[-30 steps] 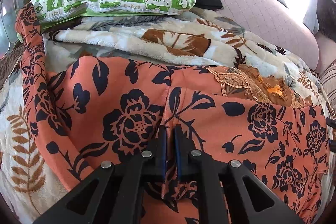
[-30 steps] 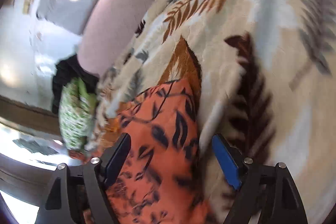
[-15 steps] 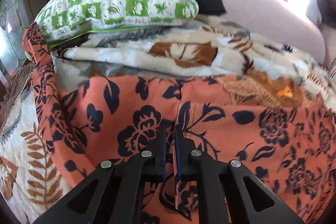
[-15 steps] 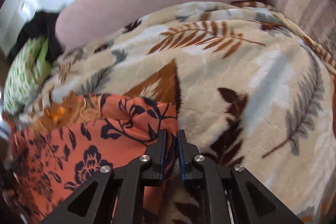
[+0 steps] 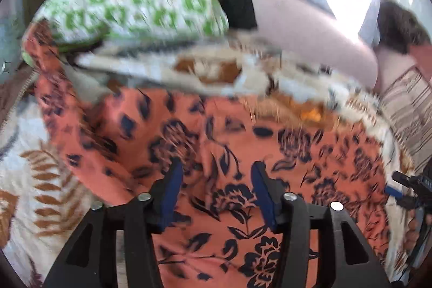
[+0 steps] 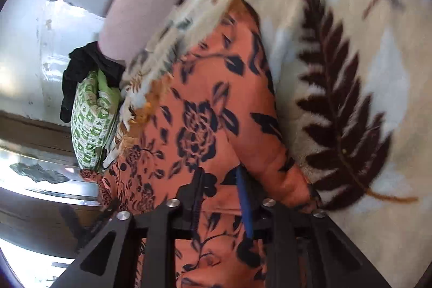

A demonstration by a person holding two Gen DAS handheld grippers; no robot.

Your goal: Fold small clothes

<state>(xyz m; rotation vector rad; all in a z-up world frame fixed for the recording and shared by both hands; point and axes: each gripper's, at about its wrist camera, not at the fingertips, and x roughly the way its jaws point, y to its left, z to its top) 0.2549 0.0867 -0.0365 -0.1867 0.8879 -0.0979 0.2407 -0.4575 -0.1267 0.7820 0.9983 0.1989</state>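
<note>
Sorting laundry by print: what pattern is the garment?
Orange garment with dark navy flowers; right wrist view clearest.

Left gripper (image 5: pixel 216 189), jaws apart, above orange floral garment (image 5: pixel 270 153) on blanket (image 5: pixel 32 180)

An orange garment (image 5: pixel 270 153) printed with dark navy flowers and leaves lies spread and rumpled across the lower centre of the left wrist view, one strip running up to the upper left. In the right wrist view it fills the centre and bottom, its folded edge curving along the right.
</note>
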